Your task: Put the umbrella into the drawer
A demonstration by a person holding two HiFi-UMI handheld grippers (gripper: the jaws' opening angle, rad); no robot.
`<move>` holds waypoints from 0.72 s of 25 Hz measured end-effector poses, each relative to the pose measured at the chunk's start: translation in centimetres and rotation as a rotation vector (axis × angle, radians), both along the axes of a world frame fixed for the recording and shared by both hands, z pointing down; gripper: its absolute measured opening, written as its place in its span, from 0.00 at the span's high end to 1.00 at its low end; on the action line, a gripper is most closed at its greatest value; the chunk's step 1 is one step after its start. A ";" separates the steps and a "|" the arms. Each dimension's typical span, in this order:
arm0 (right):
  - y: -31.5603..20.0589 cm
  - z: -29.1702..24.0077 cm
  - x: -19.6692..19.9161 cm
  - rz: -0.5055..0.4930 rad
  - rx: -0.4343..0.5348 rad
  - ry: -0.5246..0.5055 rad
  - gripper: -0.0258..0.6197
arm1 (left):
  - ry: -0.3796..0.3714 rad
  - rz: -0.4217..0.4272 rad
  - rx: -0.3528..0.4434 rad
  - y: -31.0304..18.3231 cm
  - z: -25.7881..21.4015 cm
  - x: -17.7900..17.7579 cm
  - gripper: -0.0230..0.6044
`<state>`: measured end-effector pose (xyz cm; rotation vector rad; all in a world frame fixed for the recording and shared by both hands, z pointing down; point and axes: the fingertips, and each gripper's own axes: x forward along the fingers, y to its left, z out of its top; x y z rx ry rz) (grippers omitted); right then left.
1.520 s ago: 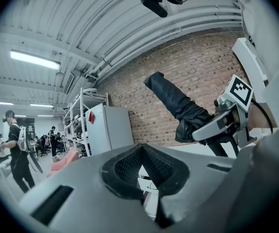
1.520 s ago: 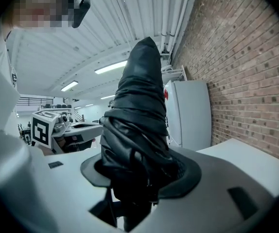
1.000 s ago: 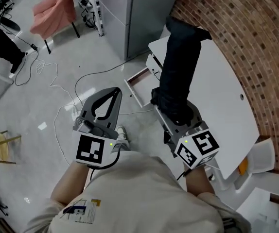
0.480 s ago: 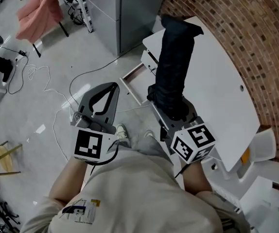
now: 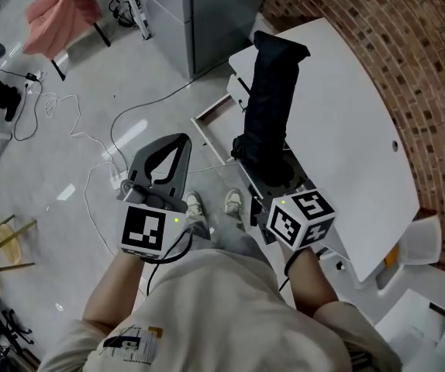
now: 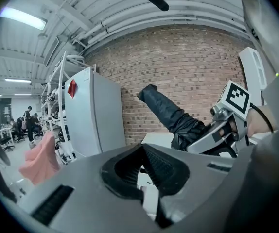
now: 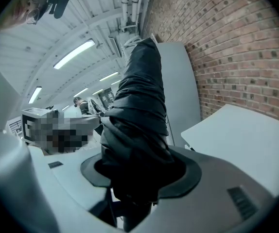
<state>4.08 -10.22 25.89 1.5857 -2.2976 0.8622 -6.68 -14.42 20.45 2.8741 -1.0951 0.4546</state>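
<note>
A folded black umbrella (image 5: 270, 107) in its sleeve stands up and away from my right gripper (image 5: 265, 167), whose jaws are shut on its lower end. In the right gripper view the umbrella (image 7: 139, 110) fills the gap between the pads. It hangs beside the front edge of the white table (image 5: 346, 130), just right of the open white drawer (image 5: 205, 136) that sticks out below the table. My left gripper (image 5: 182, 142) is over the floor left of the drawer, shut with nothing in it. Its pads (image 6: 151, 166) meet in the left gripper view, where the umbrella (image 6: 171, 118) shows at the right.
A tall grey cabinet (image 5: 215, 14) stands behind the drawer, against the brick wall (image 5: 408, 45). Cables (image 5: 91, 138) trail over the grey floor. A pink cloth (image 5: 60, 6) hangs on a chair at the far left. The person's shoes (image 5: 215, 204) stand between the grippers.
Both grippers have come down and a little forward. The umbrella stays gripped in the right one and has come closer to the drawer. The left jaws stay shut.
</note>
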 end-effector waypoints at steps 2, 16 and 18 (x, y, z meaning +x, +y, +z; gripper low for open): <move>-0.9 1.8 0.4 -0.002 -0.024 0.001 0.61 | -0.023 -0.001 0.008 -1.2 1.1 0.5 0.95; -6.3 14.8 2.5 0.016 -0.192 -0.007 0.61 | -0.075 -0.009 -0.084 -8.4 12.3 3.8 0.95; -7.0 17.2 2.8 0.017 -0.212 0.002 0.61 | -0.082 -0.005 -0.107 -8.9 14.5 4.1 0.95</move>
